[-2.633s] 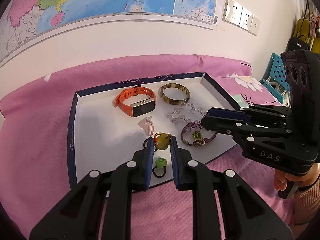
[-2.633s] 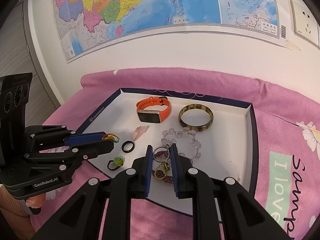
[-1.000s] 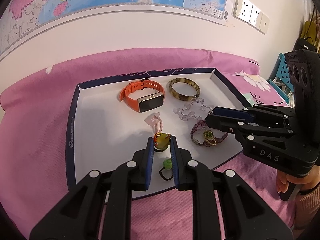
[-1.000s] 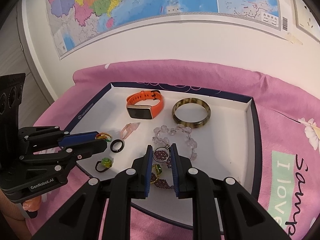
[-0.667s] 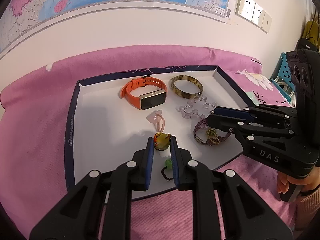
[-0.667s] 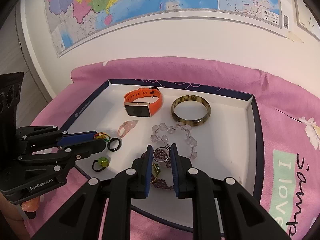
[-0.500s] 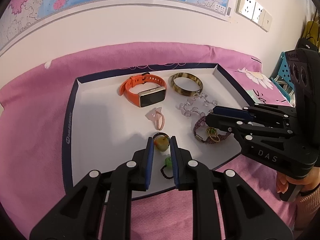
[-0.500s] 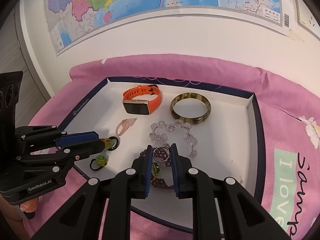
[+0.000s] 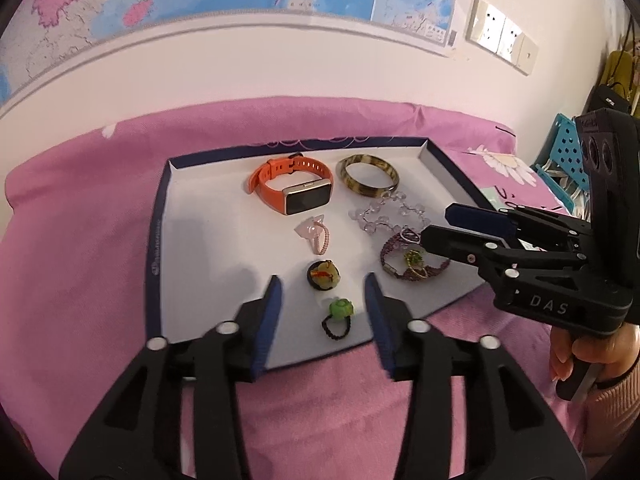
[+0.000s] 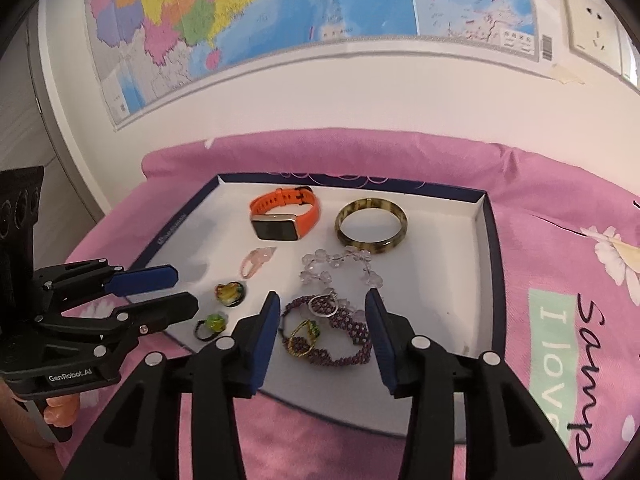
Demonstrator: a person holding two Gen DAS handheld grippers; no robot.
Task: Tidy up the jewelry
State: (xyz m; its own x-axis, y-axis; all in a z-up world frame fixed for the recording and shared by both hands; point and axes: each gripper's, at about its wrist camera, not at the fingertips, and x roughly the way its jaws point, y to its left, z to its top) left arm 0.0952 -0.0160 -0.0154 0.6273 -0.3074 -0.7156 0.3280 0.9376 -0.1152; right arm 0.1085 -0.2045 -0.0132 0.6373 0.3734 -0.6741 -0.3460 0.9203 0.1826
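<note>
Purple beaded bracelet, green-gold charm, lying flat in tray

Legible text: "DAS" in pale letters on the body of the right tongs; "GenRobot.AI" on a small label on the body of the left tongs. The pink bedcover's green patch carries "I lov", cut off, beside black script too partial to read. Print on the wall map is too small to make out.

This is a home bedroom: a bed with pink flowered bedding stands under a large coloured wall map, with white wall sockets right of the map.
</note>
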